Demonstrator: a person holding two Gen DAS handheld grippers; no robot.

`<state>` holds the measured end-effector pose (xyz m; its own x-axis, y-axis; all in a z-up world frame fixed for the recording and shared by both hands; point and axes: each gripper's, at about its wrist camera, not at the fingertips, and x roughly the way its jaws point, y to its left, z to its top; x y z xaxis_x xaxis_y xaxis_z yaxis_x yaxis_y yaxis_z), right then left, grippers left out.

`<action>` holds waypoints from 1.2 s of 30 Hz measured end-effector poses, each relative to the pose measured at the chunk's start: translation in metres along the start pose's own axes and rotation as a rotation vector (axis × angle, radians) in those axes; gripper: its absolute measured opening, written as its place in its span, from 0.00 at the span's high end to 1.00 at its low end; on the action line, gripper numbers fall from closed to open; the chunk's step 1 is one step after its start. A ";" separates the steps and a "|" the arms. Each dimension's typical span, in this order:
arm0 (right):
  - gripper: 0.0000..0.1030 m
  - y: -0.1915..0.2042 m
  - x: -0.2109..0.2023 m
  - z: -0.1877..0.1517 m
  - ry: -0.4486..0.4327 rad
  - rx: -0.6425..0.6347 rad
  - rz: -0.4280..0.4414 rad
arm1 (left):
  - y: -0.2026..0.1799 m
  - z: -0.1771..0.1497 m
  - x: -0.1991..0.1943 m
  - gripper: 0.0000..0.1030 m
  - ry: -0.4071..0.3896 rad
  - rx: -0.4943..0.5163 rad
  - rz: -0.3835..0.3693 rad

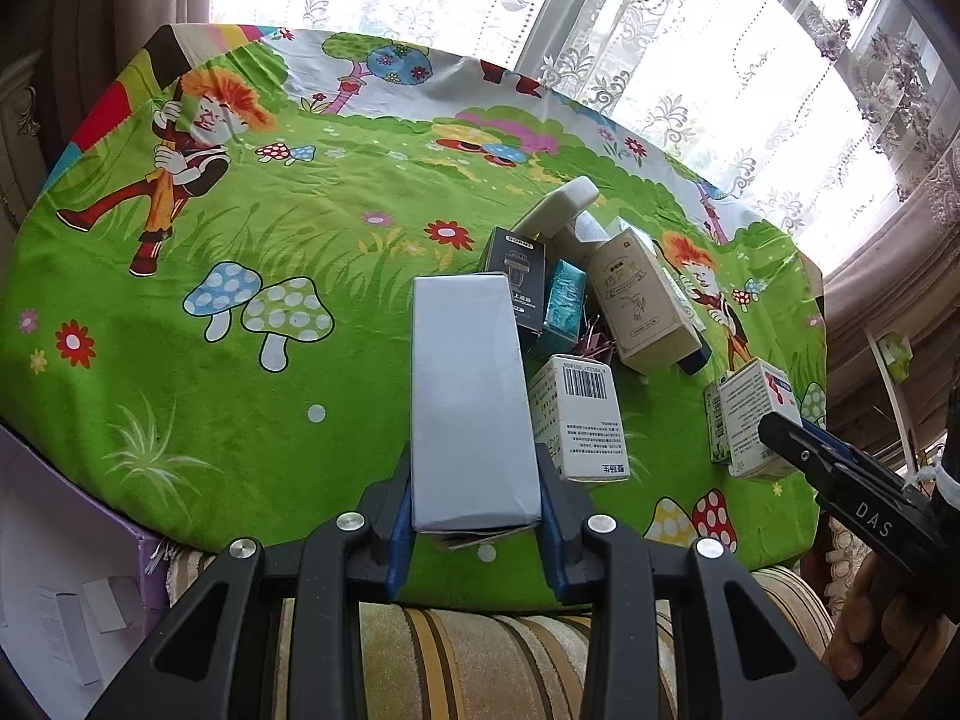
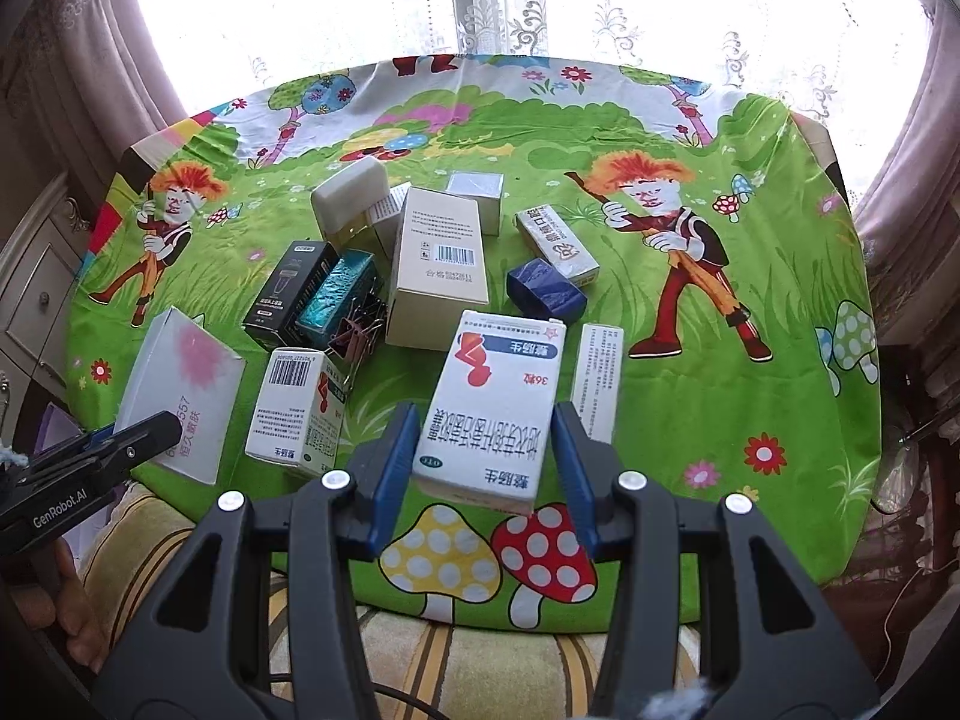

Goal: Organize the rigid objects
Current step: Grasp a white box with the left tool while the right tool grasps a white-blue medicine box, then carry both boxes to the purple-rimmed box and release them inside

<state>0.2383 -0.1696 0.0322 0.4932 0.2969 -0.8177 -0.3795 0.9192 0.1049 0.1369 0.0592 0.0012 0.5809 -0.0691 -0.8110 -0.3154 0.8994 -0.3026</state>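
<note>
Left gripper point(image 1: 477, 531) pinches the near end of a long white box point(image 1: 471, 402), its long axis running away up-frame, while the right gripper point(image 2: 486, 468) clamps a red-and-white medicine box point(image 2: 495, 405) at lower centre, the remaining cartons point(image 2: 435, 267) clustered beyond.

Daylight is pouring in through the lace curtains point(image 1: 690, 48) behind the tabletop point(image 1: 240, 276), blowing the window out to near white in both views. The cartoon cloth is showing bright and saturated, with only soft shadows lying beside the boxes. Fisheye distortion is bending the edges — corners are darkening, and the near foreground is looking slightly soft.
</note>
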 end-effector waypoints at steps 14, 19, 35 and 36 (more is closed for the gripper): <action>0.52 0.026 -0.047 -0.011 -0.031 -0.024 0.097 | 0.043 -0.021 -0.055 0.66 -0.072 -0.093 0.011; 0.52 0.046 -0.059 -0.015 -0.035 -0.054 0.140 | 0.069 -0.029 -0.078 0.66 -0.108 -0.142 0.033; 0.52 0.156 -0.080 -0.040 0.014 -0.254 0.321 | 0.168 -0.057 -0.142 0.66 -0.212 -0.324 0.142; 0.52 0.165 -0.081 -0.042 0.021 -0.271 0.334 | 0.173 -0.059 -0.145 0.66 -0.217 -0.332 0.147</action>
<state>0.1030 -0.0524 0.0921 0.2935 0.5592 -0.7753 -0.7094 0.6711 0.2155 -0.0463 0.1993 0.0371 0.6452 0.1741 -0.7439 -0.6107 0.7025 -0.3653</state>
